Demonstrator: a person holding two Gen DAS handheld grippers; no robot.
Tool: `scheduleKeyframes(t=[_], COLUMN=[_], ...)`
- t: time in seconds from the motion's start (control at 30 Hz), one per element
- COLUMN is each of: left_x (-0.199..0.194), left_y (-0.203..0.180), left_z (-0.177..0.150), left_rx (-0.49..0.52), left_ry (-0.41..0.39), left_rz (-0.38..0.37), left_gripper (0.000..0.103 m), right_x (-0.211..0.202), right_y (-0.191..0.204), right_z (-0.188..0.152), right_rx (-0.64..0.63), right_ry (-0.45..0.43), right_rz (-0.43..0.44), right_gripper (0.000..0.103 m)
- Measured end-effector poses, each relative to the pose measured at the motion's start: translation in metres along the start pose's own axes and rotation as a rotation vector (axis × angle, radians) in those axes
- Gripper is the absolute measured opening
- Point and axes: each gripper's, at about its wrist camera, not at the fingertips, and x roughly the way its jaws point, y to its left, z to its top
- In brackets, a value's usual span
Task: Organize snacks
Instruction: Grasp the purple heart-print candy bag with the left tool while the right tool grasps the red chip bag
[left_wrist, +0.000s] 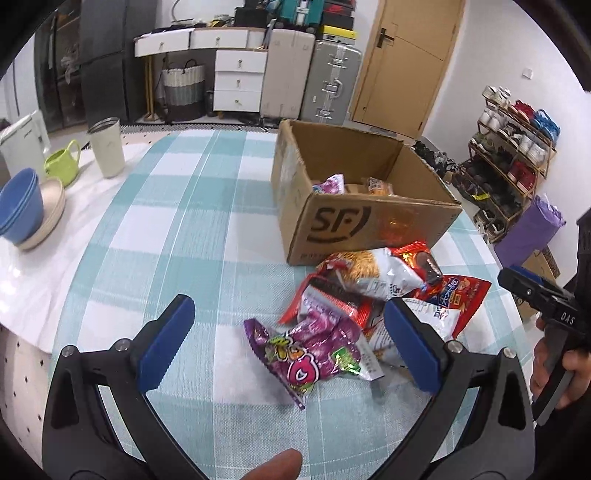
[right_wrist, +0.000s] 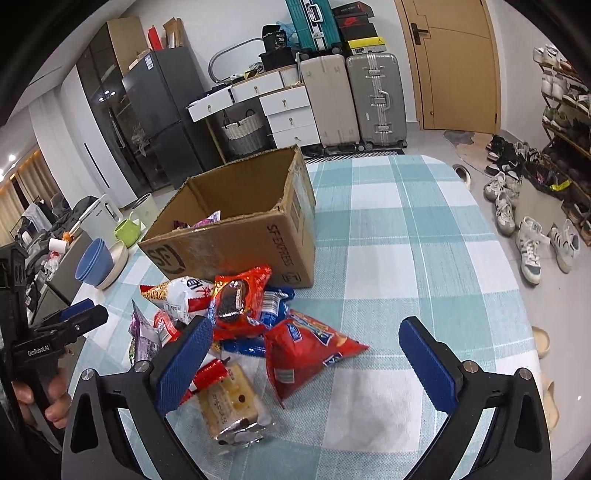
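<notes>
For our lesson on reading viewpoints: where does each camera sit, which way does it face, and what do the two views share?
Left wrist view: rides the left gripper, jaws open, looking over a purple snack packet toward the cardboard box; a fingertip shows below.
Right wrist view: rides the right gripper, jaws open, above a red chip bag; the person's left hand shows at the left edge.
Shared: box, snack pile, checked tablecloth, blue bowls.

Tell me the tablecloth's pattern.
Teal-and-white plaid tablecloth, clearest in the right wrist view.
</notes>
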Motion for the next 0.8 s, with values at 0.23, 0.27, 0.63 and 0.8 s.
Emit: scheduleKeyframes(t=[0.23,0.27,0.63,0.8], left_x=[0.015,0.017,0.039,0.052], left_y=[0.003,0.002,-0.003,0.0], left_z=[-0.014,-0.016,-0.023,-0.023], left_rx=[-0.016,-0.018,-0.052,-0.078], left_ry=[0.058,0.064,0.12,0.147], left_rz=[-0.018,-0.021,-0.07,-0.068], left_gripper=[0.102,0.102,0.102,0.102], right_x=[0.006,0.007,0.02,0.03], right_y=[-0.002,-0.003,-0.004,-0.006], right_z=[-0.012,-0.013,-0.019,-0.02], right_rx=[0.013,0.015,0.029,0.029], right_ry=[0.024,0.026,0.06,0.08], right_rz=[-0.002,-0.002,0.002,-0.002], right_gripper=[0.102,0.102,0.102,0.102])
